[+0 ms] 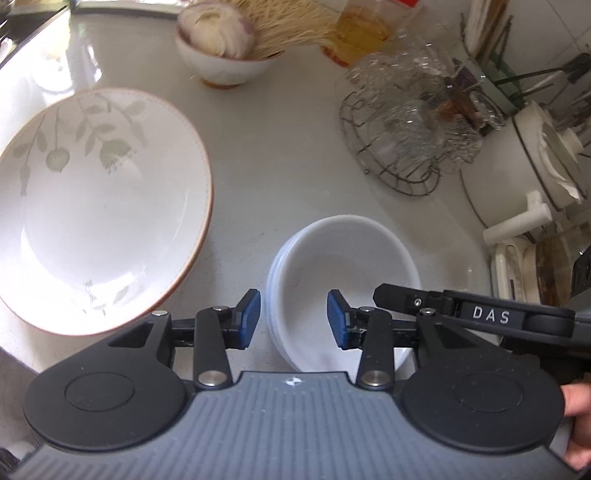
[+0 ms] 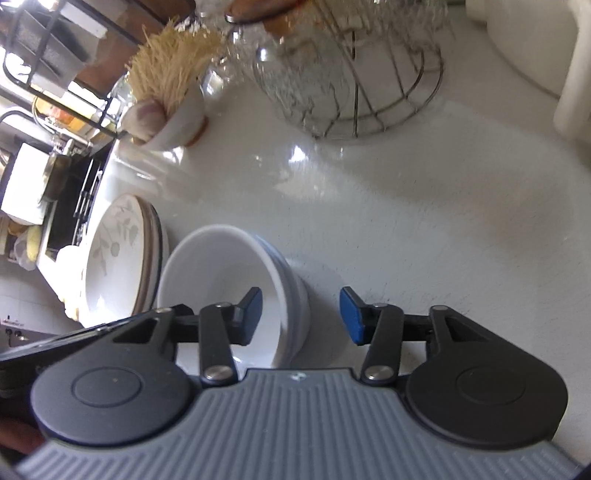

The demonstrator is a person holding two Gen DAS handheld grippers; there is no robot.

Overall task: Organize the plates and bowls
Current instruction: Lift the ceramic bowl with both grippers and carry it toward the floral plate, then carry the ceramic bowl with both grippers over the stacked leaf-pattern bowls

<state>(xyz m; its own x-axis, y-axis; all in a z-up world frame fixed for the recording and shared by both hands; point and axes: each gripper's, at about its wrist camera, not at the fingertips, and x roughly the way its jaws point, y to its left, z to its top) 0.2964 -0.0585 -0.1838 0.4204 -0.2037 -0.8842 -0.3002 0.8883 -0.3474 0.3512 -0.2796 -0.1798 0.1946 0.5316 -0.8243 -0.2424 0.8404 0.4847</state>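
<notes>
A stack of plain white bowls (image 1: 343,258) sits on the pale counter (image 1: 277,147). My left gripper (image 1: 294,319) is open and straddles the stack's left rim, its blue pads clear of it. My right gripper (image 2: 301,315) is open over the stack's right rim (image 2: 291,295), with one finger inside the top bowl (image 2: 207,273) and the other outside. Its black finger marked DAS (image 1: 480,314) shows in the left wrist view. A large white plate with a leaf pattern (image 1: 99,214) lies left of the bowls. In the right wrist view it tops a short stack of plates (image 2: 110,254).
A small bowl holding garlic and a straw-coloured bundle (image 1: 225,55) stands at the back. A wire basket of glassware (image 1: 402,140) and a white pot (image 1: 528,166) crowd the right. A bottle of oil (image 1: 362,33) is behind. The counter ends at a dark edge (image 2: 74,206) by the plates.
</notes>
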